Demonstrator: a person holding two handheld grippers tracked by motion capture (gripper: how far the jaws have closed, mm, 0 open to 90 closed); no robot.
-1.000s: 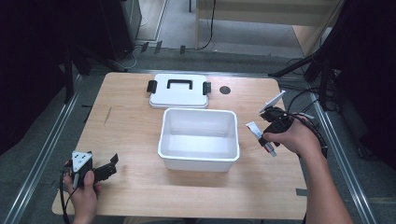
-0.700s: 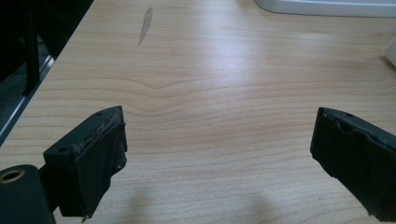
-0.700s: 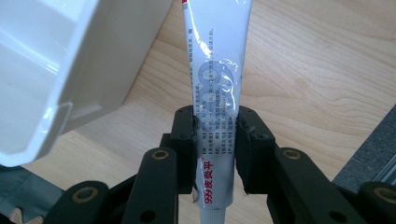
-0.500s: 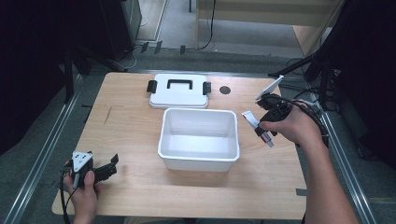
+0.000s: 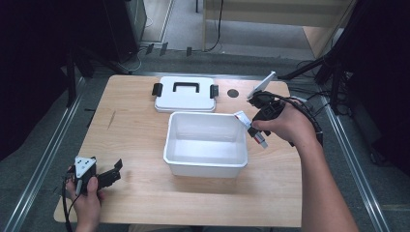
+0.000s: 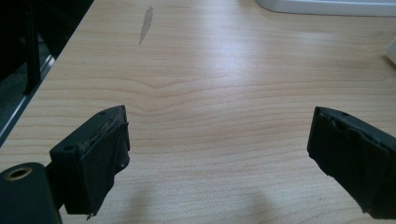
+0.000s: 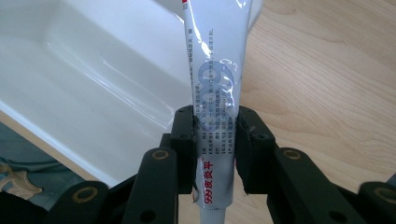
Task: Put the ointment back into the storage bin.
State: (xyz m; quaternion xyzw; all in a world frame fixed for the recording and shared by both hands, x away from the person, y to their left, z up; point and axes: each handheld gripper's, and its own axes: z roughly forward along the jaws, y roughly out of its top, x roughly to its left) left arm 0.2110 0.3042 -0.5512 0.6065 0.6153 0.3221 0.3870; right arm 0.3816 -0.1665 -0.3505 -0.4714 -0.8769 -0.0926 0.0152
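The right tool point(image 5: 252, 126) clamps a white tube point(image 5: 250, 128) between its 2 jaws; in the right gripper view the tube point(image 7: 215, 93) runs straight ahead from the jaws, its printed body pinched near the lower end and its capped end projecting behind the pads. The tube is off the counter point(image 5: 135, 121), held at the right rim of the open white bin point(image 5: 205, 166), with its upper end just over that rim. In the right gripper view the bin point(image 7: 84, 70) lies ahead and to the left of the tool, and bare counter wood point(image 7: 327, 84) lies to the right. The right hand point(image 5: 285, 123) wraps the tool body, and its cable trails off behind the hand. The left tool point(image 5: 110, 175) rests low over the counter near its front left corner, well apart from the bin, with its 2 jaws spread wide and nothing between them; the left gripper view shows bare wood point(image 6: 219, 93) ahead of the pads point(image 6: 105, 154). The white lid point(image 5: 185, 94), with 1 black handle and 2 black latches, lies flat on the counter beyond the bin, just beside its far rim.
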